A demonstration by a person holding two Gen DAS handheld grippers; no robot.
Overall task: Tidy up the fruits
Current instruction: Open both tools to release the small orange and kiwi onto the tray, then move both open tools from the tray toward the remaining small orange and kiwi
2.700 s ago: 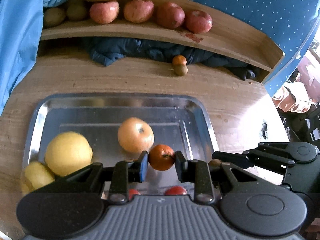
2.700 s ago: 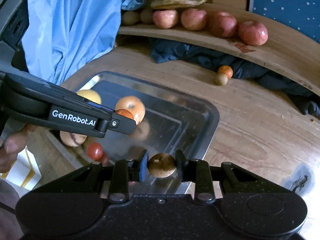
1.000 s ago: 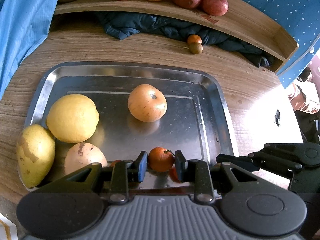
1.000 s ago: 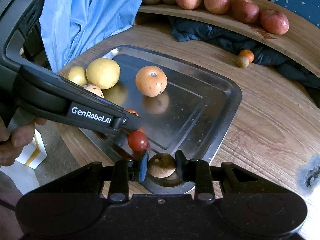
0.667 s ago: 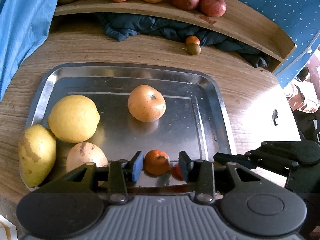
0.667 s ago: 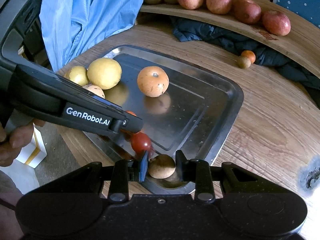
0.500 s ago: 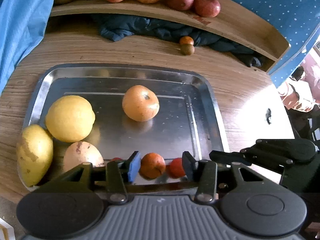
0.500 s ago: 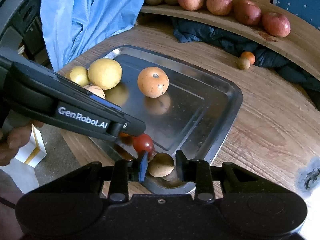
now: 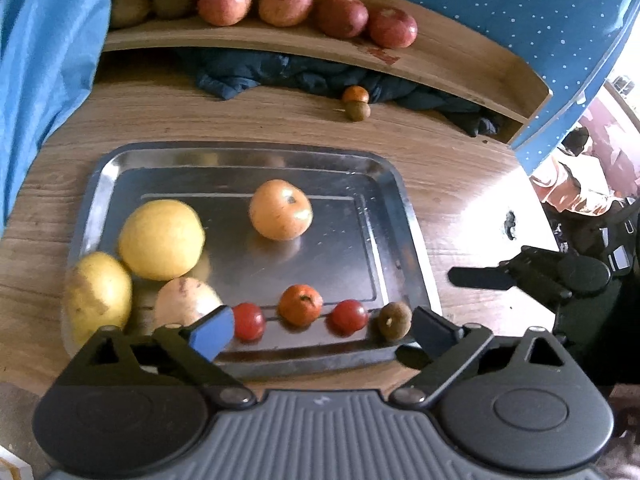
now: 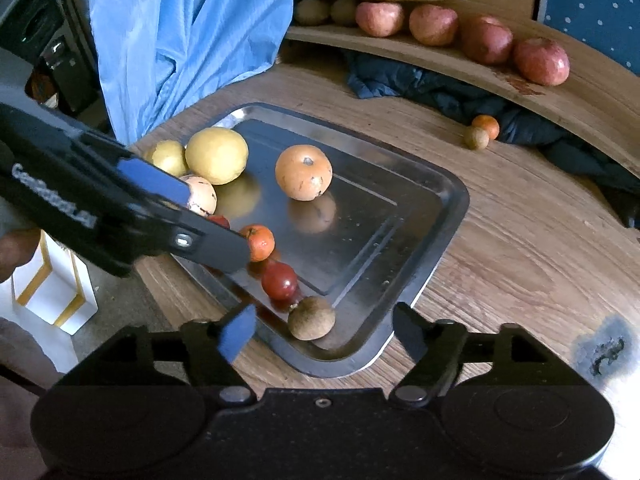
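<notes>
A steel tray (image 9: pixel 248 148) holds the fruit. Along its near edge lie a red tomato (image 9: pixel 249 321), a small orange mandarin (image 9: pixel 301 305), a second tomato (image 9: pixel 348 317) and a brown round fruit (image 9: pixel 395 320). My left gripper (image 9: pixel 322 332) hangs over this row with its jaws opening wide; the mandarin lies between them, untouched. My right gripper (image 10: pixel 323 332) is also opening, and the brown fruit (image 10: pixel 311 317) rests in the tray (image 10: pixel 452 216) corner between its pads, clear of both. An orange apple-like fruit (image 9: pixel 281 209) sits mid-tray.
A yellow round fruit (image 9: pixel 162 239), a pear (image 9: pixel 98 296) and a pale fruit (image 9: pixel 186 306) crowd the tray's left. A small orange fruit and a brown one (image 9: pixel 356 102) lie on the table by a dark cloth (image 9: pixel 280 72). Red apples (image 9: pixel 304 12) line the shelf.
Both grippers have opened and let go: the mandarin and the brown fruit now lie on the tray's near edge. The left gripper has lifted a little.
</notes>
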